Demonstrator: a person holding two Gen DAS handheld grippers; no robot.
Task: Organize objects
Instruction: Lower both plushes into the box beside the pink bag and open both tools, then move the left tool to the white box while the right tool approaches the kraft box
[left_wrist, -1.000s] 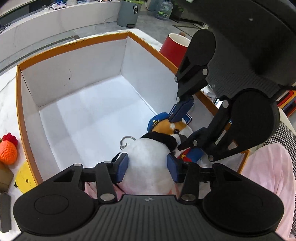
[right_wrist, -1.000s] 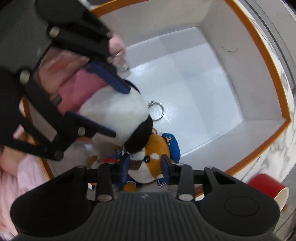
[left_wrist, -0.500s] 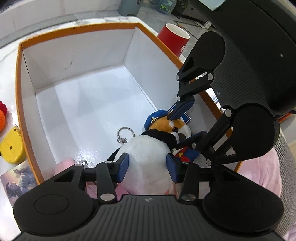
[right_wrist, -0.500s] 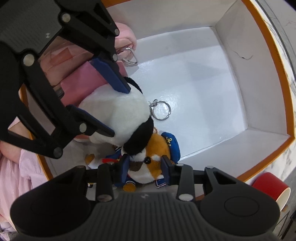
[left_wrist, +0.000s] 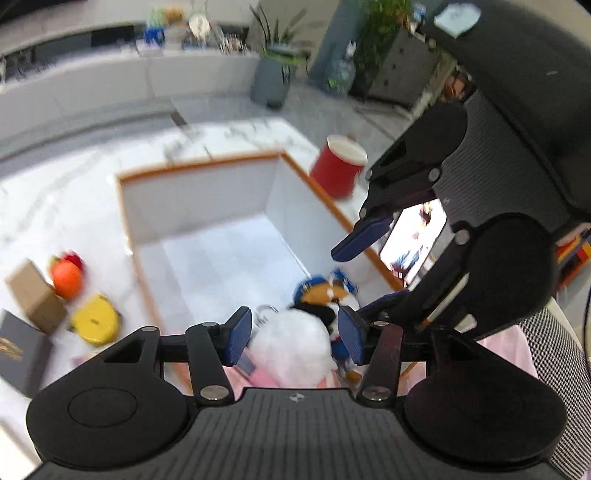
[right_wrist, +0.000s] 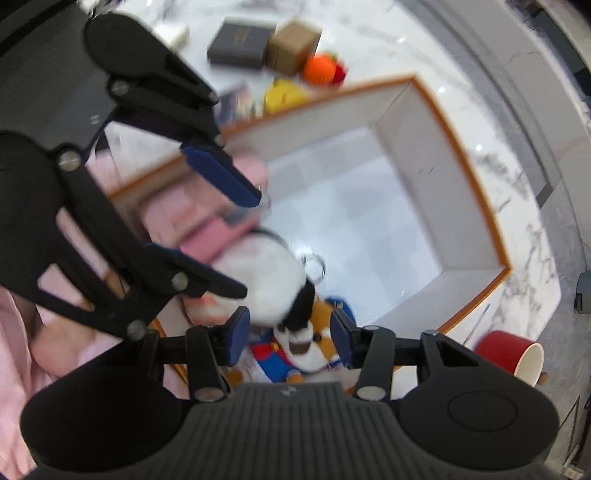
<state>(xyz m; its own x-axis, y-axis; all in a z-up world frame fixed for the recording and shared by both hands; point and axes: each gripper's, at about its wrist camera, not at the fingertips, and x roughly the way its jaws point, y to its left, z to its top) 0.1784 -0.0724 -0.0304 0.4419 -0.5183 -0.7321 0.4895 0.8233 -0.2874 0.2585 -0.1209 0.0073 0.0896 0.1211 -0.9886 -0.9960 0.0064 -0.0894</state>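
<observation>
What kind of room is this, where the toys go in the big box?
Probably a living room or open lounge at home. There is a marble-look table, a potted plant standing on the floor behind it, and a long low counter holding ornaments.

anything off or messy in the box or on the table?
Nothing damaged or spilled. The white fluffy plush and the orange dog plush in a blue cap lie piled in one corner of the orange-rimmed white box, beside pink items; the rest of it is bare. The red paper cup stands upright outside.

Left gripper, right gripper: jaws just opening, empty.
</observation>
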